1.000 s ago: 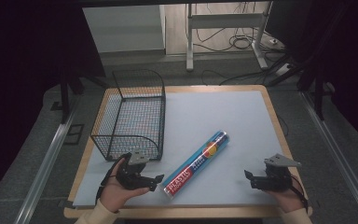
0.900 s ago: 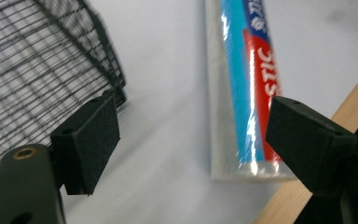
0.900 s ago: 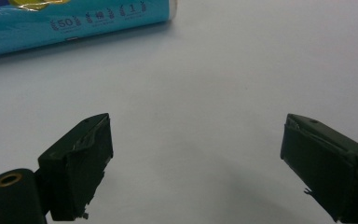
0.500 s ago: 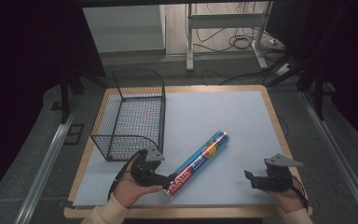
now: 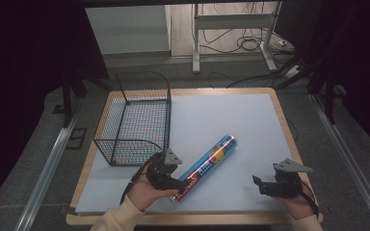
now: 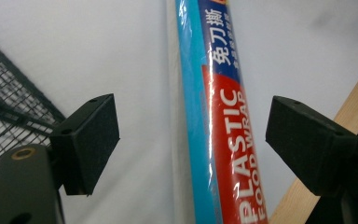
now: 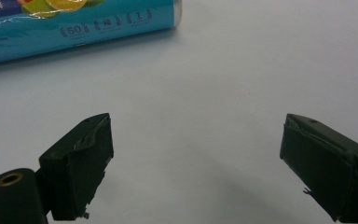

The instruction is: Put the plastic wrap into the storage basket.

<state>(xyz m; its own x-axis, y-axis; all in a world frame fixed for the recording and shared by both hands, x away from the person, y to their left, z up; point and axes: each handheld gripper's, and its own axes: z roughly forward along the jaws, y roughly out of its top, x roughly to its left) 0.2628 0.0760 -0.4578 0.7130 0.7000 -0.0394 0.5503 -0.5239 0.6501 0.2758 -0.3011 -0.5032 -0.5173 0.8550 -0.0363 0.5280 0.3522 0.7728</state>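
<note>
A long roll of plastic food wrap (image 5: 208, 165), blue and red, lies slantwise on the white mat (image 5: 221, 113). My left gripper (image 5: 179, 185) is at the roll's near end. In the left gripper view the roll (image 6: 223, 121) runs up between the two black pads (image 6: 87, 140), and my left gripper (image 6: 196, 140) is open with a gap on each side of the roll. My right gripper (image 5: 259, 185) rests near the front right of the mat, apart from the roll. It stands open (image 7: 204, 163) over bare mat, with the roll's far end (image 7: 74, 28) at the top left of its view.
A black wire basket (image 5: 167, 108) stands at the mat's left, just behind my left hand; its mesh (image 6: 9, 102) shows left of the jaws. The wooden table edge (image 5: 283, 120) frames the mat and lies close by the left gripper's right jaw (image 6: 354, 107).
My left hand has moved right from in front of the basket to the roll's near end, and its jaws now straddle the roll. The right hand and the roll have stayed put.
</note>
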